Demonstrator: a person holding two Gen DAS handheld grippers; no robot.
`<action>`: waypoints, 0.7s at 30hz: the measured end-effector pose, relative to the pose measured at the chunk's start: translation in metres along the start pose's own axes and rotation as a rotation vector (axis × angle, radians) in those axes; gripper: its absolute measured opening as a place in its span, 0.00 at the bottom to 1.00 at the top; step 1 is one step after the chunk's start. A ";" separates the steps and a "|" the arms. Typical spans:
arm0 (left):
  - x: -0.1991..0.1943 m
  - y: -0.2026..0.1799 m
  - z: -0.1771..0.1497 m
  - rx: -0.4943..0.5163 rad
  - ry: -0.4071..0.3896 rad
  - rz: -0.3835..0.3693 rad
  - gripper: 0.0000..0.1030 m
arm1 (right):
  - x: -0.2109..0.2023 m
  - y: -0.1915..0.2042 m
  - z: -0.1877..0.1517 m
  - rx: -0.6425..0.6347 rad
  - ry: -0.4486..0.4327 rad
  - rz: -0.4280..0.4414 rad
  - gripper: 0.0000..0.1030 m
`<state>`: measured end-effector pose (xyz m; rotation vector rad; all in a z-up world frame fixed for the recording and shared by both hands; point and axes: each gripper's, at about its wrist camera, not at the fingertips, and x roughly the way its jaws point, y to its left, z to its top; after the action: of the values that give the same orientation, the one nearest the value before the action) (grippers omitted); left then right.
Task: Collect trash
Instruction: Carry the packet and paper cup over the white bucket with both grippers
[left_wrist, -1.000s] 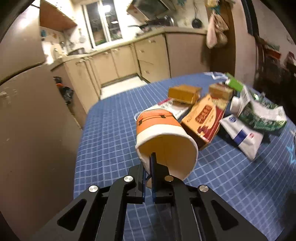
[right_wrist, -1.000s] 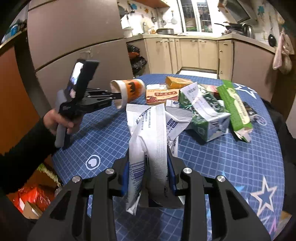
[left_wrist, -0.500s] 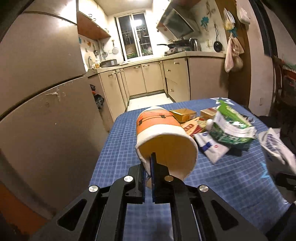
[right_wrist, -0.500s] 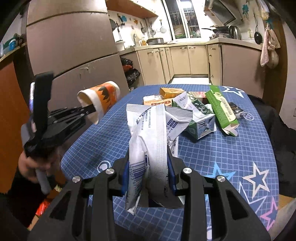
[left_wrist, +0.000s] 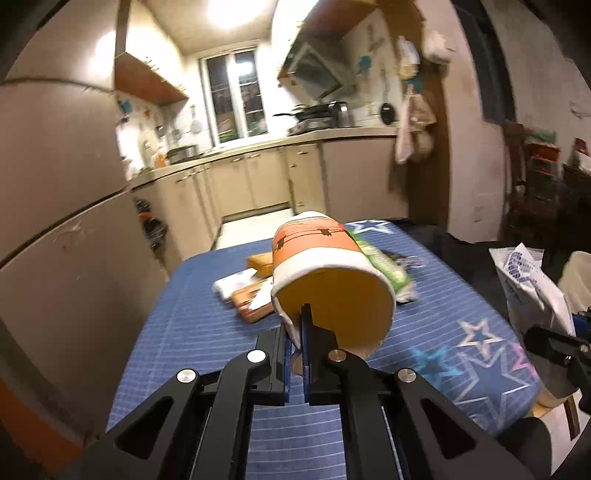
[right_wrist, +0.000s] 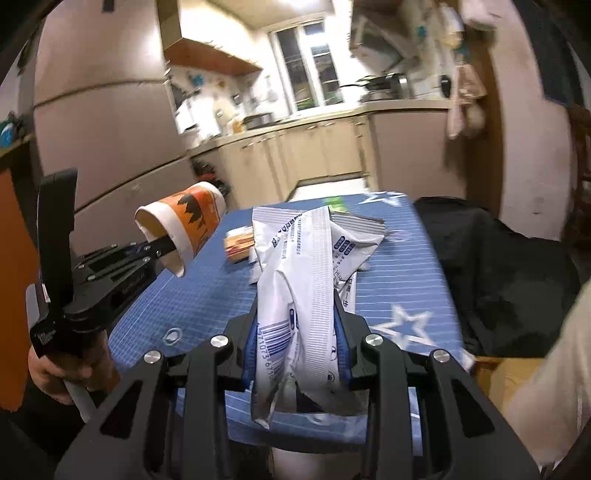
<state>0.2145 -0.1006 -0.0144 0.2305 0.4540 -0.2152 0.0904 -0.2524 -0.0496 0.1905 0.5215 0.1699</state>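
Both hands are loaded and clear of the table, so this looks like the carry-off step of the trash collection: two pieces are picked, and what comes next, I'd judge, is getting them to a bin or bag and letting go over it, though no bin can be made out for certain. The left gripper has its fingers pinched nearly together on the rim wall of an orange and white paper cup, one finger inside the mouth and one outside, the cup lying on its side in the air above the near edge of the blue grid cloth. The right gripper is closed partway on a crumpled white plastic wrapper with blue print and a barcode, which stands up between the pads and hangs out below them. Farther along the table, toward its far edge, more rubbish waits: a flat orange box, a reddish carton and a green packet, so more trips seem needed.
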 end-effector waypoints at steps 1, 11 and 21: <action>-0.001 -0.011 0.003 0.012 -0.006 -0.018 0.06 | -0.008 -0.008 -0.001 0.012 -0.011 -0.018 0.31; -0.005 -0.099 0.020 0.114 -0.046 -0.149 0.06 | -0.056 -0.067 -0.008 0.114 -0.081 -0.159 0.31; -0.011 -0.188 0.033 0.218 -0.085 -0.280 0.06 | -0.099 -0.117 -0.020 0.202 -0.149 -0.287 0.31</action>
<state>0.1701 -0.2869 -0.0131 0.3697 0.3777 -0.5478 0.0094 -0.3832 -0.0453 0.3201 0.4116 -0.1766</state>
